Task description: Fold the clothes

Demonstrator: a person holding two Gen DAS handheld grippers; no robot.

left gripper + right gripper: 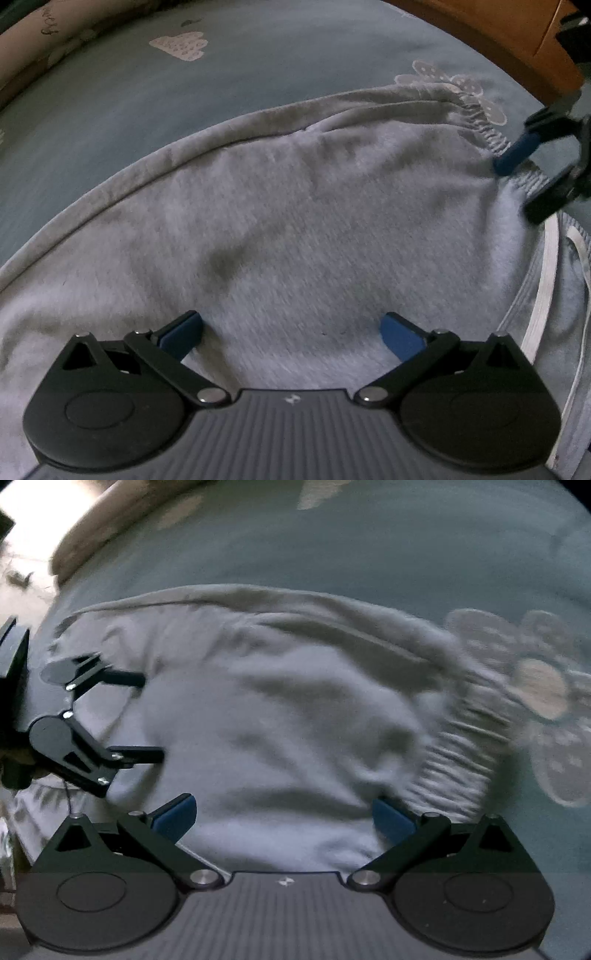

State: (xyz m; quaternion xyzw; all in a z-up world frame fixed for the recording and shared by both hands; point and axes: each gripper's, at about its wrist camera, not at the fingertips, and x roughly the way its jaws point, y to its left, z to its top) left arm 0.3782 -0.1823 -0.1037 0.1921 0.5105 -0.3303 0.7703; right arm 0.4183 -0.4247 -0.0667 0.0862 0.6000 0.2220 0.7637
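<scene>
a blue-grey bedsheet (110,122) with pale flower prints spreads across both views. on it lies a grey garment (295,229), fleecy, with a gathered elastic waistband (480,122) at its right end and white drawstrings (543,280) trailing off beside it. the left gripper (291,332) hangs over the garment's middle, its 2 blue pads wide apart, gripping nothing. the right gripper (282,812) sits over the waistband end, fingers spread just as wide, empty too. no containers show in either view.
</scene>
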